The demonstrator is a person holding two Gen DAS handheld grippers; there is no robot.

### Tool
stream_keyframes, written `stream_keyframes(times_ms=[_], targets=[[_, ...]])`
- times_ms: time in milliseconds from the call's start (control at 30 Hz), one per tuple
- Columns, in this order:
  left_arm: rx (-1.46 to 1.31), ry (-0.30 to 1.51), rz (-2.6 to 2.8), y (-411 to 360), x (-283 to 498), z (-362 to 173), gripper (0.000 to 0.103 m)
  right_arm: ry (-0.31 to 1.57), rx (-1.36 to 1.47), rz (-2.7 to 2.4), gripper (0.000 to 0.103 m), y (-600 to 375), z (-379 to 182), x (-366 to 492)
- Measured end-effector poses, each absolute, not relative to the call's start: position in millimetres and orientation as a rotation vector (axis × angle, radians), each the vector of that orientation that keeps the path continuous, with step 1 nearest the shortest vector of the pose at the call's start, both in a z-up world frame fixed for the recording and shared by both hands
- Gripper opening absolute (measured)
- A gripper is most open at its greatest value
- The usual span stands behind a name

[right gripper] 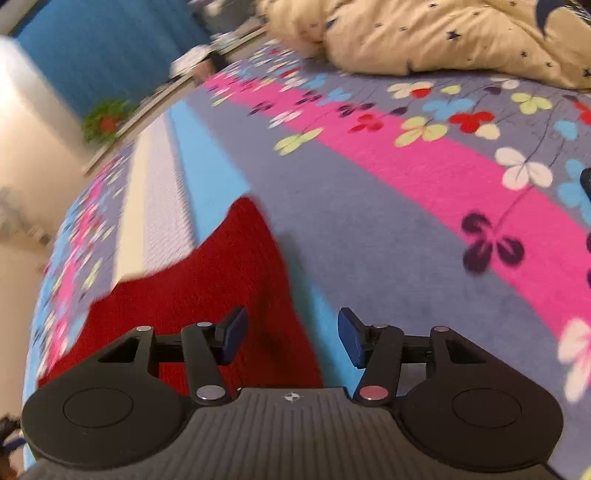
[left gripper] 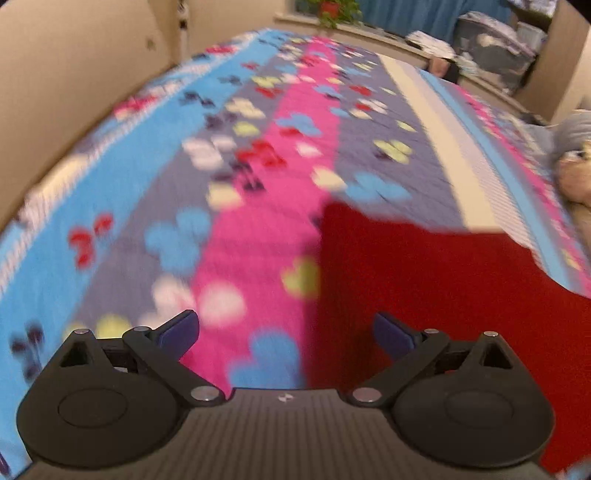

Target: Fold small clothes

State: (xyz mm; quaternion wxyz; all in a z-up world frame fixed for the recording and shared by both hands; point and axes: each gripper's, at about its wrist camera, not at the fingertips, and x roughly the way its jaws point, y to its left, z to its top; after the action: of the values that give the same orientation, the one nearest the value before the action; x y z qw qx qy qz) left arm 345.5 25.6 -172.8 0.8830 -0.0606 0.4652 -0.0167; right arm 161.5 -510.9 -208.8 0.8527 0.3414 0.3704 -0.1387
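A red garment (left gripper: 424, 295) lies flat on the flowered bedspread (left gripper: 240, 166). In the left wrist view it fills the lower right, and its left edge runs down between my fingers. My left gripper (left gripper: 286, 334) is open wide and empty, just above that edge. In the right wrist view the red garment (right gripper: 207, 288) lies at lower left, with a pointed corner reaching up. My right gripper (right gripper: 291, 338) is open and empty, over the garment's right edge; its left finger (right gripper: 232, 334) is above the red cloth.
The striped bedspread (right gripper: 406, 166) covers the bed. A cream quilt with stars (right gripper: 424, 33) is bunched at the far end. A potted plant (left gripper: 332, 9) stands on a sill, with a blue curtain (right gripper: 92, 48) and a beige wall (left gripper: 55, 92) beside the bed.
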Motion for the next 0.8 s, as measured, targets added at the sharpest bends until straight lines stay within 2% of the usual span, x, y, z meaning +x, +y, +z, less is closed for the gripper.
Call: stream_keyframes(times_ms=[67, 100, 167, 200, 300, 400, 500, 567, 633, 667, 700, 800], targets=[[-0.105, 0.989, -0.026, 24.3, 320.6, -179.3, 0.101, 0.805, 0.673, -0.330, 0.052, -497.5, -213.6, 142.3], [-0.044, 0.999, 0.015, 22.2, 310.4, -185.8, 0.101, 0.827, 0.611, -0.398, 0.045, -490.2, -218.7, 135.9], [0.073, 0.985, 0.103, 22.3, 297.9, -201.9, 0.103, 0.871, 0.516, -0.500, 0.047, -481.7, -233.2, 130.6], [0.042, 0.983, 0.095, 28.0, 293.3, -204.1, 0.103, 0.850, 0.530, -0.507, 0.047, -482.0, -235.5, 127.6], [-0.028, 1.008, 0.148, 39.9, 286.7, -191.4, 0.103, 0.847, 0.503, -0.564, 0.049, -479.9, -224.2, 128.2], [0.081, 0.997, 0.184, 39.8, 273.7, -177.1, 0.102, 0.959, 0.530, -0.769, 0.048, -493.5, -220.7, 119.2], [0.084, 0.999, 0.179, 39.4, 243.1, -154.1, 0.102, 0.883, 0.625, -0.635, 0.046, -488.6, -188.9, 87.4], [0.062, 1.006, 0.179, 32.8, 218.0, -135.9, 0.102, 0.825, 0.563, -0.549, 0.054, -465.9, -160.4, 68.6], [0.095, 1.000, 0.215, 15.8, 187.6, -117.9, 0.102, 0.777, 0.494, -0.459, 0.075, -437.2, -134.0, 46.9], [0.116, 1.006, 0.235, 6.0, 172.6, -109.5, 0.102, 0.762, 0.451, -0.438, 0.080, -421.9, -124.0, 37.7], [0.120, 1.005, 0.227, -2.7, 157.8, -102.0, 0.102, 0.748, 0.400, -0.424, 0.084, -405.7, -117.0, 29.4], [0.110, 1.009, 0.167, -24.0, 121.2, -85.6, 0.102, 0.727, 0.295, -0.364, 0.084, -363.7, -106.2, 11.0]])
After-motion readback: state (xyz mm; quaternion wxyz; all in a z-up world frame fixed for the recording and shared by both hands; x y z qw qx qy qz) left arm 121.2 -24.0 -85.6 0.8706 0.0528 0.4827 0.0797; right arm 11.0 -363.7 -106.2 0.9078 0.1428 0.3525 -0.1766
